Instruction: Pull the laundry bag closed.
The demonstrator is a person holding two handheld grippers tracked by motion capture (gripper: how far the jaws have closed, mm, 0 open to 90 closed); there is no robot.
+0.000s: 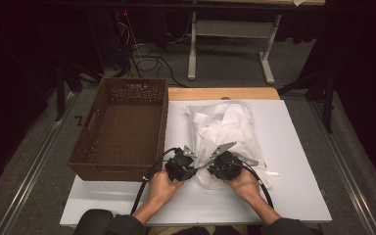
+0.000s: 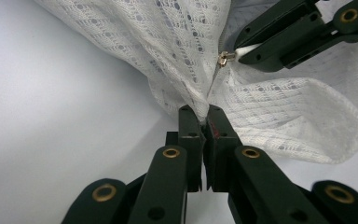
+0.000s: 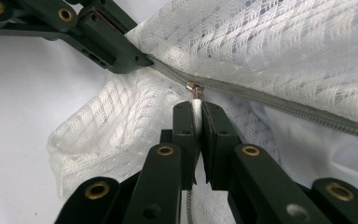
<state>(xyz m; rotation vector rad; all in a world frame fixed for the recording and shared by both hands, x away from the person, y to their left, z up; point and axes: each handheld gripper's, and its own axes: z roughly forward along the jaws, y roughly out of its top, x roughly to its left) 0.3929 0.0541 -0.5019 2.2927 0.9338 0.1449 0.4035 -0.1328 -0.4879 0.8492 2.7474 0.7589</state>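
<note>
One mesh bag (image 1: 227,132), one brown basket (image 1: 122,161), two tools, seemingly.

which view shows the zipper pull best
The right gripper view: the zipper pull sits close up, its white tab pinched in the right gripper. The left gripper view shows it smaller, farther off. In the high view it is too small to tell.

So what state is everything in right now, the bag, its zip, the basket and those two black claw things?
Mesh bag: lying on the table, stuffed with white cloth.
Zipper: closed along the stretch in view.
Zipper pull: pinched by the right gripper.
Left gripper: shut on the bag's mesh at the zipper's end.
Basket: upright, nothing inside.
</note>
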